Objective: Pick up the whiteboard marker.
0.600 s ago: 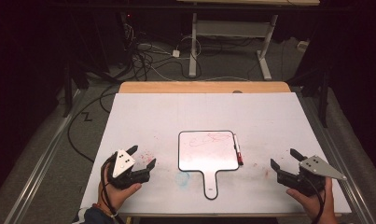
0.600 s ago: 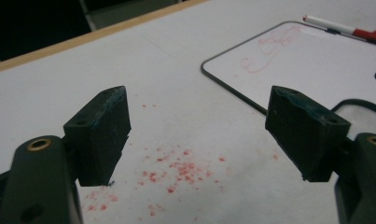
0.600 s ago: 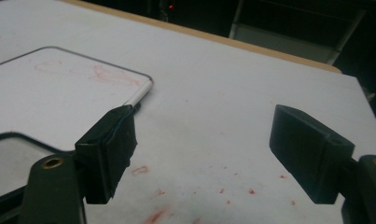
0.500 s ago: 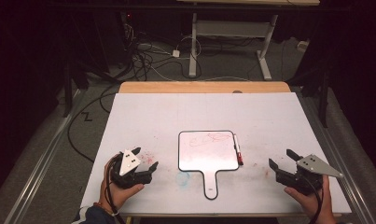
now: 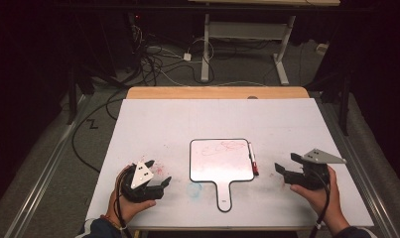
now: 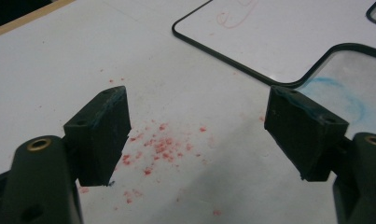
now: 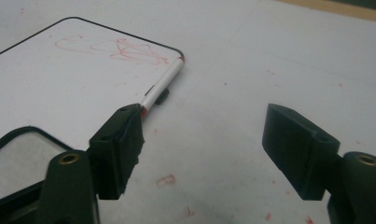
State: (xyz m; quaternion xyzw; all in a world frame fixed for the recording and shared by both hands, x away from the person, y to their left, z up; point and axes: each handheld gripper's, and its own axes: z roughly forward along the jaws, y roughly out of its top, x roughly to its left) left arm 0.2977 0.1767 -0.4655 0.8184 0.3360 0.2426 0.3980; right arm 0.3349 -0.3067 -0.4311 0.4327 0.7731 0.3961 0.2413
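Note:
A small white handled board [image 5: 221,161] with a black rim and red scribble lies at the table's near middle. A white marker with a red tip [image 5: 253,159] lies along its right edge. My left gripper [image 5: 159,171] rests open on the table left of the board, over red specks, with nothing between its jaws. In the left gripper view that gripper [image 6: 199,126] faces the board's corner [image 6: 288,37]. My right gripper [image 5: 285,162] is open to the right of the marker. In the right gripper view its left jaw of the gripper [image 7: 204,135] sits just short of the marker's near end [image 7: 164,86], beside the board [image 7: 59,79].
A white sheet [image 5: 187,124] covers the table, with a wooden strip [image 5: 217,92] at the far edge. A blue smudge [image 5: 194,189] marks the sheet left of the board's handle. Cables and desk legs lie on the floor beyond.
My right gripper has edged left, closer to the marker and board. The left gripper has shifted only slightly toward the near edge. Both stay open and empty.

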